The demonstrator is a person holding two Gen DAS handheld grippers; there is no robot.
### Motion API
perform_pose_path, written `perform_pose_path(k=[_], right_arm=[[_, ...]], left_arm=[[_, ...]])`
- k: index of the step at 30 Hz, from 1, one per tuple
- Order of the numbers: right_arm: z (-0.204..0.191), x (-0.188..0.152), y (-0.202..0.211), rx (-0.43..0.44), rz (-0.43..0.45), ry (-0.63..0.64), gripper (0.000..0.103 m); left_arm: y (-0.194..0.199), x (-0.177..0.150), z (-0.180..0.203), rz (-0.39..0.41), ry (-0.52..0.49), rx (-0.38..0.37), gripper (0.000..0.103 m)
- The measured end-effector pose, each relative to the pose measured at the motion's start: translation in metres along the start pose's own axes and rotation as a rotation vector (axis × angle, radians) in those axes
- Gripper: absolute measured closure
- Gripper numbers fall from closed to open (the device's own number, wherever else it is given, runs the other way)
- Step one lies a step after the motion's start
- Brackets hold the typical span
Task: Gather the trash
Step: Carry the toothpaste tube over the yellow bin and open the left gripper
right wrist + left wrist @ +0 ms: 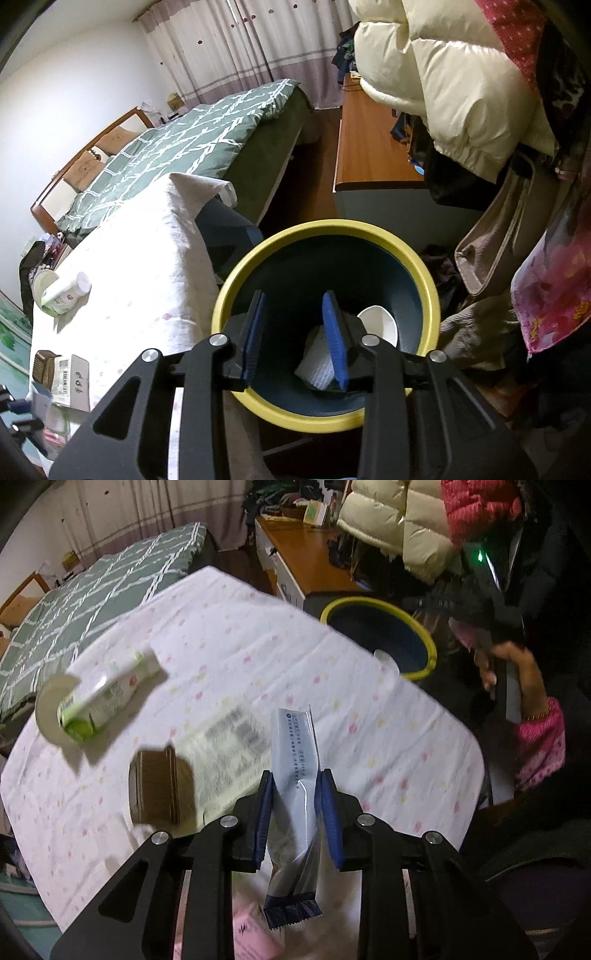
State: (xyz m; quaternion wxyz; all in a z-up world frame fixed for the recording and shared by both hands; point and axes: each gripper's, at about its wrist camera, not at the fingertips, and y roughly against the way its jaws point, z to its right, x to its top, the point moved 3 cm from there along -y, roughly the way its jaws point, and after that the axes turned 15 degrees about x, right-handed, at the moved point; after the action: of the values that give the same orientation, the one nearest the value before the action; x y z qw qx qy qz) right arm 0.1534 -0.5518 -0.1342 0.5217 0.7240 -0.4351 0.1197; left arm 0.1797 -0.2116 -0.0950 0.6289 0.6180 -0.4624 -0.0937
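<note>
Everything around me sits relative to the bed with the green quilt crossed by white lines [192,147]. At its head stands a brown wooden headboard [85,155] against a plain white wall [74,74]. Beyond its foot hang pale curtains with a mauve band [236,44], reaching down to the floor. Beside the bed, across a strip of dark wooden floor [314,184], runs a low cabinet with an orange-brown wooden top [369,147]. Above that cabinet hangs a cream puffy quilted coat [443,74]. The light is cool and indoor, brightest on the wall behind the headboard.
</note>
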Motion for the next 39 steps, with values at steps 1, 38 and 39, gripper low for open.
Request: perform_pose_path(k=[1,38,39], right_arm=[[0.003,0.0,0.0,-0.01,0.001,-0.004,0.072],[0.062,-0.031,0.06,-0.151,0.03,-0.002,0.066],[0.062,-0.032,0.061,-0.152,0.03,-0.001,0.066]], left_arm=[[-0.001,0.007,0.002,0.005,-0.001,-0.003,0.077],[-0.206,0.265,0.228,-0.073,-0.251,-0.079,0.053],[-0.212,0.265,0.229,-0.085,-0.244,-0.071,0.044]])
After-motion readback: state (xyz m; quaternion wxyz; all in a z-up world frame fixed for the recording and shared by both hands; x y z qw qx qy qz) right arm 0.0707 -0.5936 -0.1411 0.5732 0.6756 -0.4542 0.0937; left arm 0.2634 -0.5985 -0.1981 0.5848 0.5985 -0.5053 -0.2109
